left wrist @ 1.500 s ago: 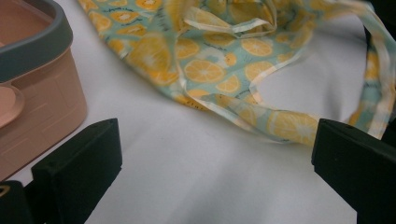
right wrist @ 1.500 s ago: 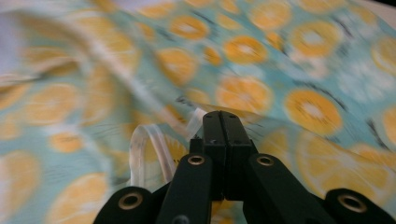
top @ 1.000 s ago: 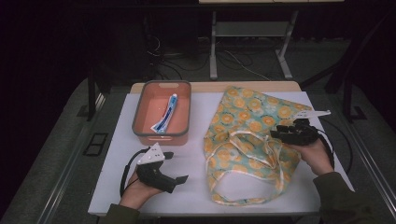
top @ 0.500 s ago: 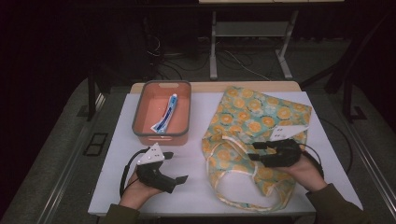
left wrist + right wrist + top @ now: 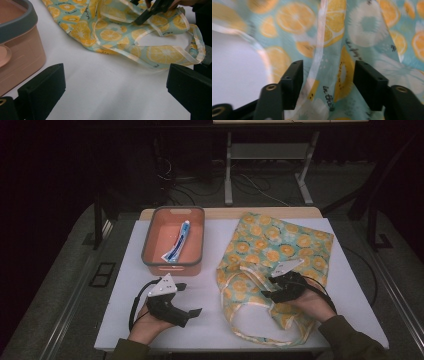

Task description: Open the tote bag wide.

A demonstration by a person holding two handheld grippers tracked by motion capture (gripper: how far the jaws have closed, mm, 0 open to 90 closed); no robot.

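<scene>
A teal tote bag printed with orange slices lies flat on the right half of the white table, its pale handles looped toward the near edge. My right gripper hovers low over the bag's mouth. Its jaws have just been opening, and in the right gripper view a pale handle strap and printed cloth lie between the pads, which do not press on them. My left gripper rests open at the near left, with bare table between its pads.
A salmon bin with a grey rim stands at the back left with a toothpaste tube in it. In the left gripper view the bin is close on the left. The bag's near handle loop reaches almost to the table's front edge.
My right gripper has moved from the bag's right edge leftward and nearer, down over the bag's mouth, and its jaws stand wider. The left gripper has stayed put.
</scene>
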